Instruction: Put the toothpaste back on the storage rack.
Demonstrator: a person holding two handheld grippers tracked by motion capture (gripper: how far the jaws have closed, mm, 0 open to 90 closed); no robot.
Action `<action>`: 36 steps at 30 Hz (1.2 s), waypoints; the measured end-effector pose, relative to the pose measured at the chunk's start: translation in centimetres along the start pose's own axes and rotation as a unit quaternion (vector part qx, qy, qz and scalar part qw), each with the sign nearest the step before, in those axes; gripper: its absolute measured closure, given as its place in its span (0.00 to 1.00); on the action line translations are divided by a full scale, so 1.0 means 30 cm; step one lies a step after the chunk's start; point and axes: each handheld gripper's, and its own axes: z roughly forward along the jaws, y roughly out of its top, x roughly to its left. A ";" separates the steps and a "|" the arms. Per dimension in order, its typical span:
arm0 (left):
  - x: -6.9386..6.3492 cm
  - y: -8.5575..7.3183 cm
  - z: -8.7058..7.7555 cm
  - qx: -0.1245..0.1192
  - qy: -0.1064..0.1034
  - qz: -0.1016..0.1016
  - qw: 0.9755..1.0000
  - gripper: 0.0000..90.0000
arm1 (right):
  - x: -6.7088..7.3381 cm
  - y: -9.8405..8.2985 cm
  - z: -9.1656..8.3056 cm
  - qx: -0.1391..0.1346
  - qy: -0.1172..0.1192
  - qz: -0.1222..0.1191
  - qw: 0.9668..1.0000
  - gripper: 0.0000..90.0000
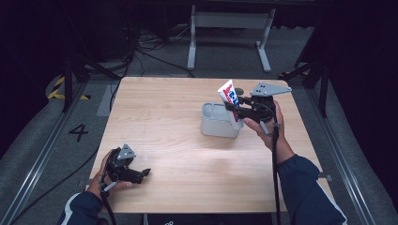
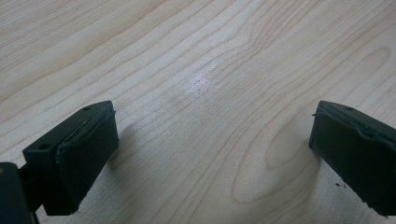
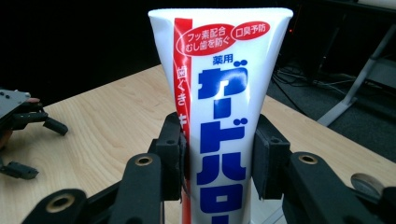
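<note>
Tube (image 3: pixel 219 121) clamped in my right gripper (image 1: pixel 237 110)

White, red stripe down one side, blue and red Japanese print, flat crimped end up; it tilts over the grey bin (image 1: pixel 217 123) toward the table's (image 1: pixel 178 154) far right corner. My left gripper (image 1: pixel 141 174) rests near the front left corner, jaws wide, empty.

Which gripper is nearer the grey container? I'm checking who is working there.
Right. The right gripper holds a toothpaste tube directly over the grey container; the left gripper rests open far away at the table's near-left corner.

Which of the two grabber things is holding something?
The right hand-held gripper: it clamps the toothpaste tube over the grey box. The left hand-held gripper is open, empty.
</note>
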 end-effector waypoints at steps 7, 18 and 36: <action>0.000 0.000 0.000 0.000 0.000 0.000 1.000 0.02 | -0.018 0.029 0.041 -0.004 -0.002 -0.005 1.000 0.69; 0.000 0.001 -0.001 0.003 -0.001 0.000 1.000 0.02 | -0.045 0.043 0.106 0.008 -0.004 -0.001 1.000 0.68; 0.000 0.000 0.000 -0.001 0.000 -0.001 1.000 0.02 | -0.089 0.019 0.178 0.013 -0.011 0.011 1.000 0.68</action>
